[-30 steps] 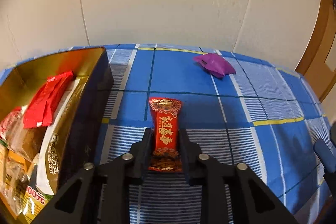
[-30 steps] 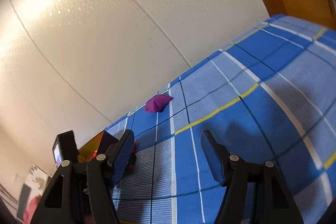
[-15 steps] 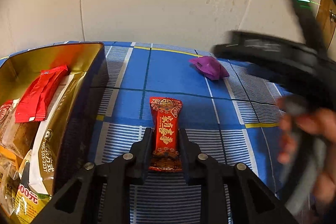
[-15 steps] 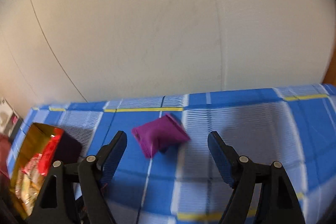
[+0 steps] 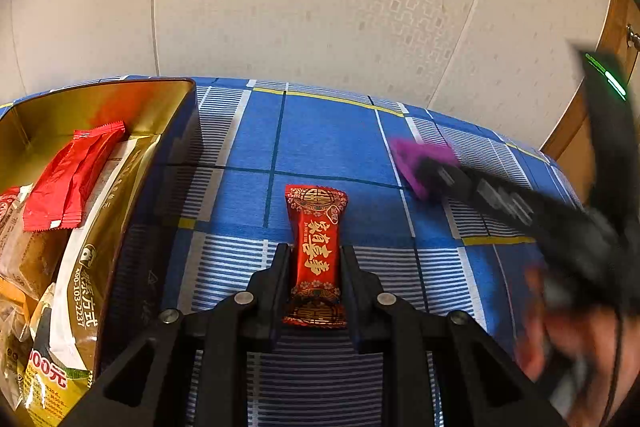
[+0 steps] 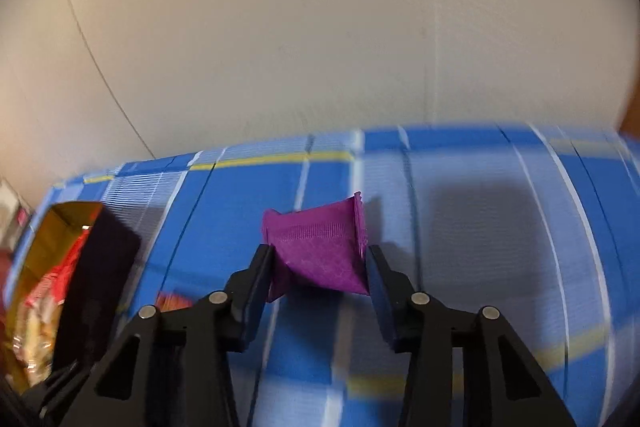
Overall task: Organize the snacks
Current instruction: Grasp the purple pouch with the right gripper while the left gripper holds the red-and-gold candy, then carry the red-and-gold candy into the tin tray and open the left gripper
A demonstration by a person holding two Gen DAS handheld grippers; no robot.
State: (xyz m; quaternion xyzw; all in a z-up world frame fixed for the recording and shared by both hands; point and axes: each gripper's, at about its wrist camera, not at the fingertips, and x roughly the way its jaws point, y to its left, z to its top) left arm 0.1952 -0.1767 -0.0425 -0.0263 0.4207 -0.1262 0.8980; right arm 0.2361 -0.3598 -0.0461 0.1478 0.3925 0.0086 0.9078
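A red candy packet with gold characters [image 5: 316, 227] lies lengthwise on the blue checked cloth, and my left gripper [image 5: 314, 251] is shut on its near half. A purple packet [image 6: 316, 239] sits crumpled between the jaws of my right gripper [image 6: 318, 253], which are closing, with both pads touching its sides. In the left wrist view the same purple packet [image 5: 406, 157] shows at the right, with the blurred right gripper [image 5: 430, 169] reaching onto it. The gold tin box [image 5: 176, 131] stands to the left of both.
The box holds a red wrapper [image 5: 68, 179], a gold and white bag [image 5: 84, 287] and other snacks. A person's hand [image 5: 560, 331] holds the right gripper at the lower right. Behind the blue cloth [image 5: 328, 139] rises a pale wall, with a wooden door frame [image 5: 580, 131] at the right.
My right gripper swung left across the table to the purple packet and its jaws narrowed around it, crumpling it. The left gripper kept its hold on the red candy and barely moved.
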